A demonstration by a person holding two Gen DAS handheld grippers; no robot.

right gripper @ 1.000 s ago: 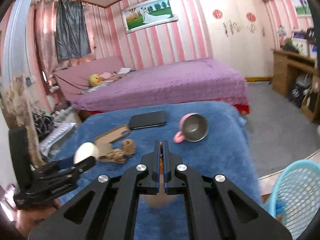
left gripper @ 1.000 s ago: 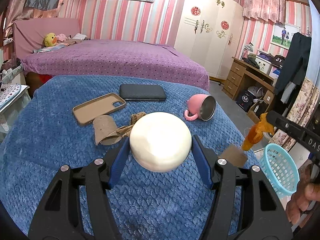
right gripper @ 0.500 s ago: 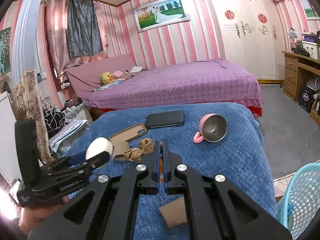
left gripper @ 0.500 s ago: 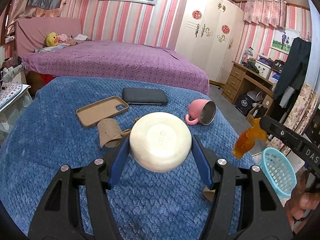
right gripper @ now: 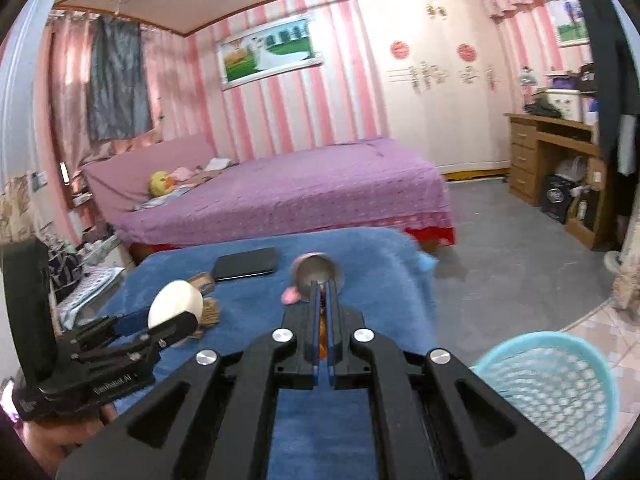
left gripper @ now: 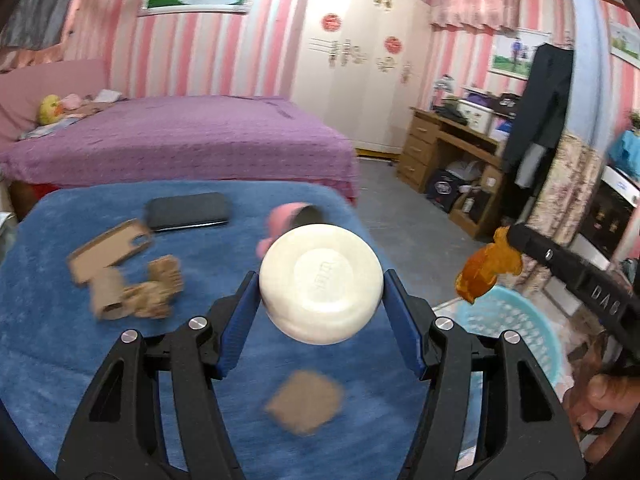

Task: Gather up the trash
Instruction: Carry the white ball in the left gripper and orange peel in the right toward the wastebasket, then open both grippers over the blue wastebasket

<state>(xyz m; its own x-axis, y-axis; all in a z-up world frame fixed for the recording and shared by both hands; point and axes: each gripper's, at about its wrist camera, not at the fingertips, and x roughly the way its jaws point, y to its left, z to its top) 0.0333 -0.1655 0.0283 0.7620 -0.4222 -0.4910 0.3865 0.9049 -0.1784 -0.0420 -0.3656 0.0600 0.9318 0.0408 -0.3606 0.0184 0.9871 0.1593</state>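
The left gripper (left gripper: 320, 292) clamps a cream-white round cup (left gripper: 320, 282) between its blue pads, the cup's base turned to the camera; a faint embossed mark sits on that base but is too blurred to read. In the right wrist view the same gripper shows at the left edge, and white lettering on its black body is too blurred to make out. The right gripper (right gripper: 325, 304) has its jaws closed on a crumpled orange wrapper (left gripper: 486, 270), a sliver of orange showing between the pads (right gripper: 323, 332). From the left wrist view the wrapper hangs above the rim of a light blue mesh basket (left gripper: 516, 332) that stands on the floor beside the blue-covered table (left gripper: 48, 320). White capitals on the right gripper's black arm read "DAS" as far as they can be made out.

On the blue cover lie a dark phone (left gripper: 187, 211), a tan phone case (left gripper: 110, 248), a torn cardboard tube with crumpled brown paper (left gripper: 136, 292), a flat brown cardboard square (left gripper: 306, 400) near the front edge, and a pink mug (right gripper: 314, 276) tipped on its side, its metal inside facing the right gripper. A hand (left gripper: 600, 396) grips the right gripper's handle
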